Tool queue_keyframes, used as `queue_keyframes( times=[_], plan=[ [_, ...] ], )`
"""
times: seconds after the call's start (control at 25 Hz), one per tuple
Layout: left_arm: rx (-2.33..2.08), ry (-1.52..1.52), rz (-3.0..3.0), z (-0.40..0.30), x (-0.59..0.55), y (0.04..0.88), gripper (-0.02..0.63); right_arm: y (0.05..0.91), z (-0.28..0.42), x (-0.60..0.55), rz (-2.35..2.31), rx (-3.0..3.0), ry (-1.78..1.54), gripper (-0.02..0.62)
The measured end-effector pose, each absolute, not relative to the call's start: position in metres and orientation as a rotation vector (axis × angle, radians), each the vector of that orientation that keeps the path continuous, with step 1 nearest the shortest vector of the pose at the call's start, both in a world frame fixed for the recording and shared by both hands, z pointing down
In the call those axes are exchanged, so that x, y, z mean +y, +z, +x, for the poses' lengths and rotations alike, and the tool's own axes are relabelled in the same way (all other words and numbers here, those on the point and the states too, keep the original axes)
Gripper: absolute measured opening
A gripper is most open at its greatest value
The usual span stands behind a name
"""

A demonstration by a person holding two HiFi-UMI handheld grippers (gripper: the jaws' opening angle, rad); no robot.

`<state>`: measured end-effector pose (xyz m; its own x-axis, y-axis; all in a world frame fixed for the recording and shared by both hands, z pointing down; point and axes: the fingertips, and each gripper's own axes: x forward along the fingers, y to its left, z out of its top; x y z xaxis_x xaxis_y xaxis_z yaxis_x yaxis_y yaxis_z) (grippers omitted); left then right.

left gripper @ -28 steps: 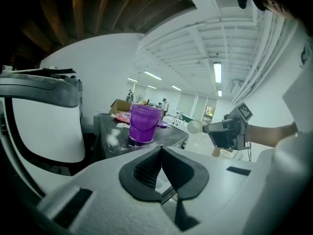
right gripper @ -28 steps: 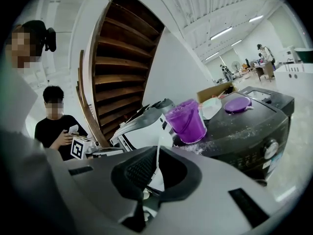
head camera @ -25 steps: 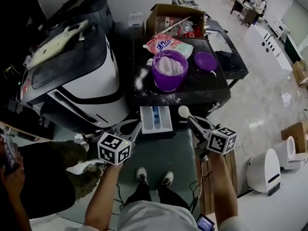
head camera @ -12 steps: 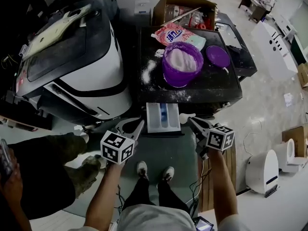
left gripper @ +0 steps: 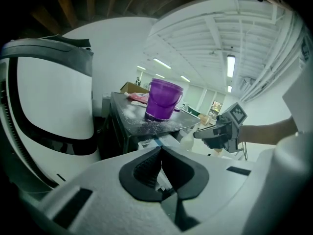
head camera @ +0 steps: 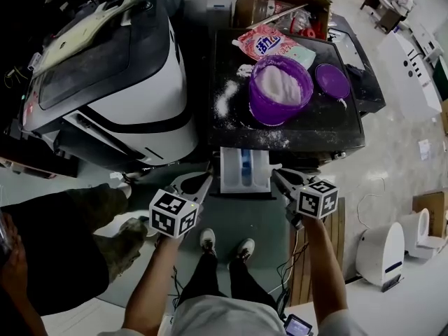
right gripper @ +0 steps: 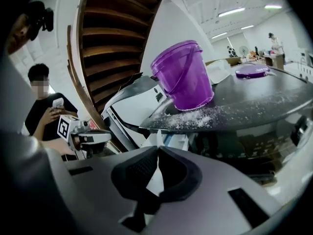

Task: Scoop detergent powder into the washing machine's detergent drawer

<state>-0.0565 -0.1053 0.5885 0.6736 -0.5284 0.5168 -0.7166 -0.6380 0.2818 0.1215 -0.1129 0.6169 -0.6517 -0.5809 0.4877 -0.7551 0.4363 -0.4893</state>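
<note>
The white detergent drawer [head camera: 245, 170] with a blue insert juts out under the front edge of the black table [head camera: 329, 128]. On the table stands a purple bucket [head camera: 280, 89] filled with white powder, with spilled powder around it. My right gripper [head camera: 277, 176] is at the drawer's right edge, shut on a white scoop [left gripper: 188, 133] whose handle shows between its pads [right gripper: 142, 173]. My left gripper [head camera: 206, 181] hovers at the drawer's left edge, its jaws shut and holding nothing. In the left gripper view the bucket [left gripper: 163, 99] lies ahead.
A white and black washing machine [head camera: 133, 96] stands left of the table. A purple lid [head camera: 332, 80], a detergent bag [head camera: 269, 44] and a cardboard box [head camera: 283, 5] sit at the table's far end. A person in black [right gripper: 46, 111] stands at the left with a phone.
The scoop has come down from beside the drawer to its right edge. The head view has shifted, so the table and drawer sit further right and lower. The left gripper has hardly moved.
</note>
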Motion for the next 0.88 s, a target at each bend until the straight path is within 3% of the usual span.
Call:
queue_keyframes(
  times=[0.88],
  plan=[
    [-0.984, 0.541, 2.403, -0.073, -0.108, 0.595, 0.002, 0.653, 0.078, -0.106, 0.726, -2.152, 0.134, 0.005]
  ],
)
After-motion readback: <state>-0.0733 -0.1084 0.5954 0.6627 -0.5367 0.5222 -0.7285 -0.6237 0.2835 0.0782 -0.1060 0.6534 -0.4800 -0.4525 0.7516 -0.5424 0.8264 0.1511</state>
